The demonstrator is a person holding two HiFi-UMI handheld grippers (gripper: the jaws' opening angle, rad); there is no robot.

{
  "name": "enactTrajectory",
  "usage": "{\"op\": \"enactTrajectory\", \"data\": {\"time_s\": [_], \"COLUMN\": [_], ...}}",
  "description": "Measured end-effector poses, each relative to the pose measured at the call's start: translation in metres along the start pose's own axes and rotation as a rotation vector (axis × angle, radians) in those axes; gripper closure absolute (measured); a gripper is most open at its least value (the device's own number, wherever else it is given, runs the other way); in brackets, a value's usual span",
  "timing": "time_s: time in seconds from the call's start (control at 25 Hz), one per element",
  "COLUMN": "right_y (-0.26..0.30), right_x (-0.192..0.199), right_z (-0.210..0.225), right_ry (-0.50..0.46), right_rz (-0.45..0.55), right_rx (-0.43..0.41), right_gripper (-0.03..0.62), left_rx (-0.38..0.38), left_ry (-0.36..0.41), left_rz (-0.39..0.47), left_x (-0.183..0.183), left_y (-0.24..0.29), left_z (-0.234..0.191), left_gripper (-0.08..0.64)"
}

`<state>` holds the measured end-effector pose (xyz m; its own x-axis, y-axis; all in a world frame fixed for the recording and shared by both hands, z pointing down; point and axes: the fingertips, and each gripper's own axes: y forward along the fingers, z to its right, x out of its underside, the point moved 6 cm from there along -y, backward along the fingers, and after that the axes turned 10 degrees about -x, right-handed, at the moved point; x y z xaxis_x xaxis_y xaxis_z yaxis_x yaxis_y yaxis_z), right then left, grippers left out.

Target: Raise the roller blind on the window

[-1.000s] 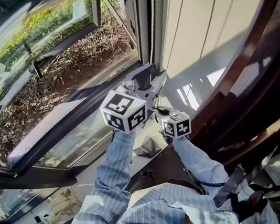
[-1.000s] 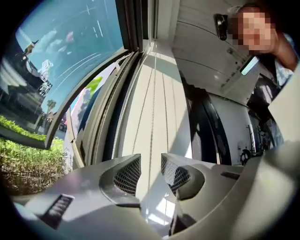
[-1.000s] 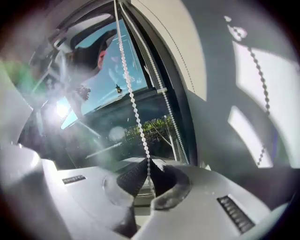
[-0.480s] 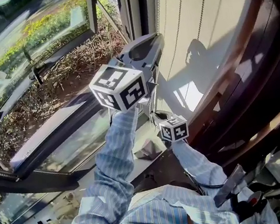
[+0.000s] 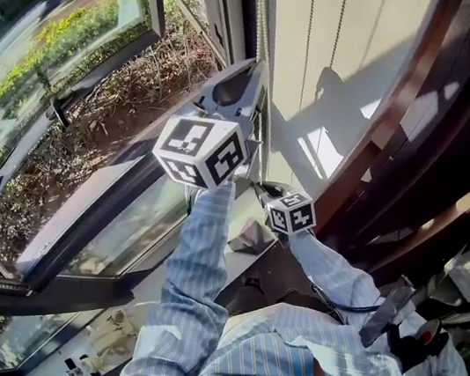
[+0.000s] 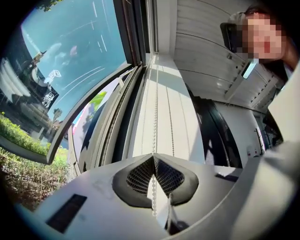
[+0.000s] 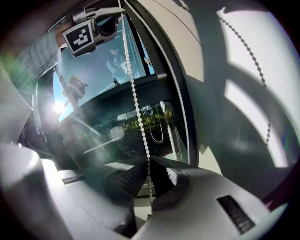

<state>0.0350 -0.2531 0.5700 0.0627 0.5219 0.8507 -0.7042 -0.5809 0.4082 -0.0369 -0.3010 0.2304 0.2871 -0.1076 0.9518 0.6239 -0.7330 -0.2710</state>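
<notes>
White bead chain (image 7: 133, 93) pinched by right hand-held gripper (image 7: 149, 172).

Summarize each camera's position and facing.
Head view: on the head, facing down at the window; shows sleeves, left gripper, right gripper.
Left gripper view: on left gripper, facing up the roller blind; its jaws clamp the bead chain.
Right gripper view: on right gripper, facing up the chain in its jaws; left gripper above.
Shared: bead chain, both gripper views.

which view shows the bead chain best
The left gripper view: the bead chain runs sharp and sunlit up beside the blind. The right gripper view shows it dimmer, against glare; the head view only faintly.
</notes>
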Motion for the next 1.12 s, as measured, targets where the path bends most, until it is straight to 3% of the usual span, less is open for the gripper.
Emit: {"op": "enactTrajectory", "data": {"time_s": [0.24, 0.4, 0.52, 0.68, 0.8, 0.88, 0.96, 1.12], "right_y": [0.014, 0.008, -0.006, -0.013, -0.011, -0.012, -0.018, -0.035], "right_x": [0.088, 0.156, 0.191, 0.183, 0.144, 0.113, 0.104, 0.088], "right_z": [0.013, 0.021, 0.021, 0.025, 0.028, 0.024, 0.020, 0.011], "right_ry": [0.019, 0.061, 0.095, 0.091, 0.023, -0.016, 0.007, 0.046], "right_rz": [-0.260, -0.463, -0.525, -0.469, -0.391, -0.317, -0.275, -0.185], "right_rx": [0.071, 0.091, 0.109, 0.125, 0.117, 0.089, 0.070, 0.015], "right_gripper": [0.577, 0.577, 0.577, 0.577, 0.577, 0.574, 0.558, 0.493], "left_rx": [-0.007, -0.053, -0.097, -0.082, -0.030, -0.017, -0.020, -0.035], "left_ry": [-0.133, -0.187, -0.237, -0.337, -0.342, -0.249, -0.180, -0.230], "left_rz": [-0.152, -0.288, -0.374, -0.402, -0.377, -0.327, -0.239, -0.061], "left_x": [0.092, 0.160, 0.203, 0.218, 0.211, 0.206, 0.203, 0.188], "left_y": [-0.031, -0.058, -0.080, -0.087, -0.081, -0.081, -0.088, -0.100], "left_z": [-0.008, -0.012, -0.026, -0.041, -0.038, -0.032, -0.021, 0.000], "left_gripper": [0.554, 0.554, 0.555, 0.555, 0.555, 0.555, 0.554, 0.554]}}
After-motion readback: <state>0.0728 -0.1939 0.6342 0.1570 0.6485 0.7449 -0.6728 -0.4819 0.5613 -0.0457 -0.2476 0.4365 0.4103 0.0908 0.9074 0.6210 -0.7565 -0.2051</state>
